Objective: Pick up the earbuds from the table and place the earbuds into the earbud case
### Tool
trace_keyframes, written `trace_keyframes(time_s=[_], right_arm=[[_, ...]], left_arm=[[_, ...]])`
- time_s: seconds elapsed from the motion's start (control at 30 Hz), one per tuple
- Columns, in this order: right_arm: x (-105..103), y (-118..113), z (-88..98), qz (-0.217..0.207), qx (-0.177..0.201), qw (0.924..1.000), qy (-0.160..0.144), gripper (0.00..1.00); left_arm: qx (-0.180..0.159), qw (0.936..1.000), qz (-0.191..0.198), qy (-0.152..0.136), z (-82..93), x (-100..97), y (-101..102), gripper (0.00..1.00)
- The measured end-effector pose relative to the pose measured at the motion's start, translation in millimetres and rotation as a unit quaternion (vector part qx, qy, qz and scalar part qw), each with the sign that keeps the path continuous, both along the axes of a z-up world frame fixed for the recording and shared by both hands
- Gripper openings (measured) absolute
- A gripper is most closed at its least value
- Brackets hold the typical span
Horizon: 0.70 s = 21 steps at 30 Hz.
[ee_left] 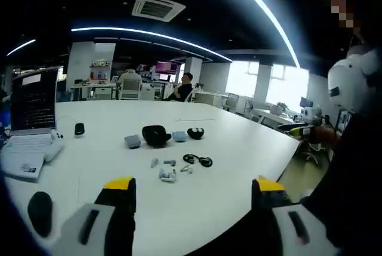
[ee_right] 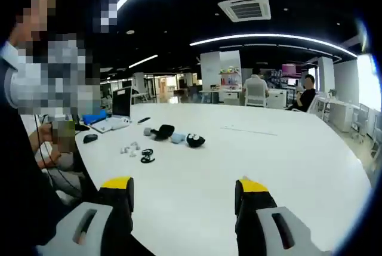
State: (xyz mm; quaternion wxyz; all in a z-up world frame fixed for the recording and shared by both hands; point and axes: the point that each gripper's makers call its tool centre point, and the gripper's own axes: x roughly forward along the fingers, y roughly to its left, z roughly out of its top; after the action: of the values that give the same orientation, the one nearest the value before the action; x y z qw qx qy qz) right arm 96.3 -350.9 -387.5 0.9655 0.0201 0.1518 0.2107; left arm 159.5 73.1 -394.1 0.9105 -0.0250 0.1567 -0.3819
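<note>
Both grippers level above table | left gripper jaws released | right gripper jaws released

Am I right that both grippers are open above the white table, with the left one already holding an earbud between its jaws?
Not quite: the left gripper holds nothing; in the left gripper view its jaws stand open and the earbuds lie on the white table. The right gripper is open too.

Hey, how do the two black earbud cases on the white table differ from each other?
The larger black case sits further left in the left gripper view, between two grey-blue cases; the smaller black case lies at the right end of that row. The larger one looks plain dark, while the smaller one shows pale spots inside, so it appears open. Both are black, rounded and rest on the white table, apart from the tongs.
</note>
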Motion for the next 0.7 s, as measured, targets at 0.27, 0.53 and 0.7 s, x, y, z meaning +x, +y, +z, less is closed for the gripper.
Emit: trace_keyframes(time_s=[0.27,0.53,0.7], right_arm=[[0.5,2.0,-1.5,0.001,0.000,1.0000,0.003,0.67],[1.2,2.8,-2.9,0.004,0.000,1.0000,0.005,0.67],[1.1,4.2,-3.3,0.007,-0.003,0.9999,0.008,0.67]], left_arm=[[0.001,1.0000,0.000,0.002,-1.3,0.3,-0.9,0.79],[0.002,1.0000,0.000,0.005,-2.5,0.5,-0.7,0.80],[0.004,1.0000,0.002,0.006,-2.8,0.4,1.4,0.80]])
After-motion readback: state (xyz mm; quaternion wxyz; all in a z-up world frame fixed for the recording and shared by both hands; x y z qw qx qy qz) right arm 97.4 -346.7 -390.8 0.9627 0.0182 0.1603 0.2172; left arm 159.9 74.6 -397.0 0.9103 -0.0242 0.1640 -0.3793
